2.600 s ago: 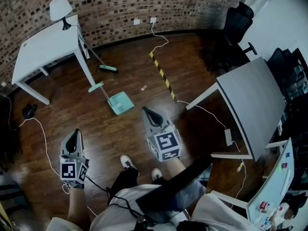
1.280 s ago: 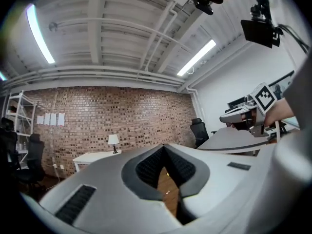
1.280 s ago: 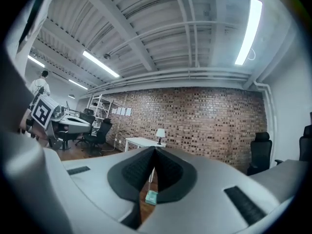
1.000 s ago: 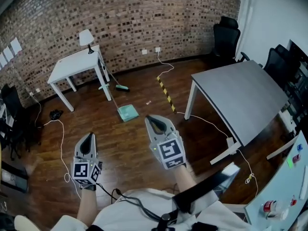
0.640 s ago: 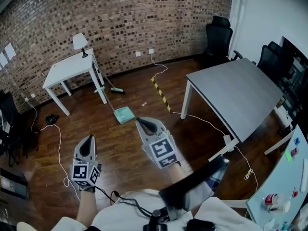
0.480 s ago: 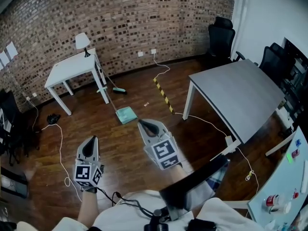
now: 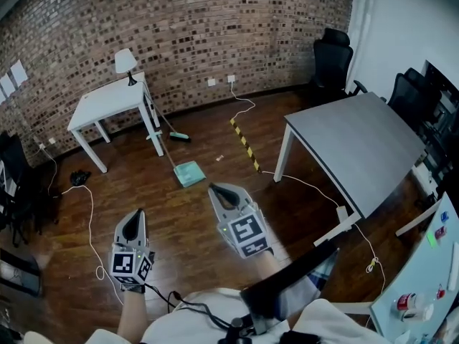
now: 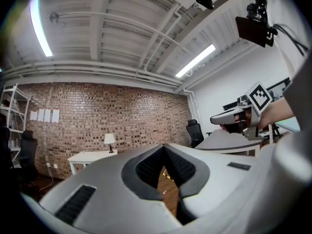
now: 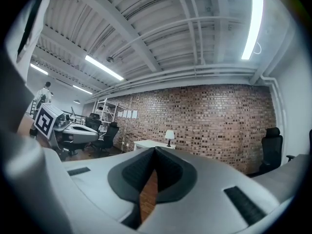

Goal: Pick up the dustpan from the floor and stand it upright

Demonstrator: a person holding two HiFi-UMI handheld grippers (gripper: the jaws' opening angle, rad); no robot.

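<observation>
- The dustpan (image 7: 190, 172) is a pale teal scoop lying flat on the wooden floor (image 7: 129, 181). Its long thin handle reaches toward a broom (image 7: 179, 136).
- It lies ahead of both claws, well apart from them.
- The left claw (image 7: 135, 215) is closed and empty.
- The right claw (image 7: 215, 188) is closed and empty.

The floor (image 7: 183, 213) is dark wood boards with a soft gloss; the wall (image 7: 186, 27) is rough, matt brick; the dustpan (image 7: 190, 173) looks like smooth teal plastic; the small table (image 7: 107, 100) is smooth, painted white; the big table (image 7: 358, 138) has a matt grey top; the left gripper (image 7: 135, 215) and right gripper (image 7: 215, 189) have smooth matt grey plastic shells, with black ribbed pads (image 8: 148, 168) inside.
</observation>
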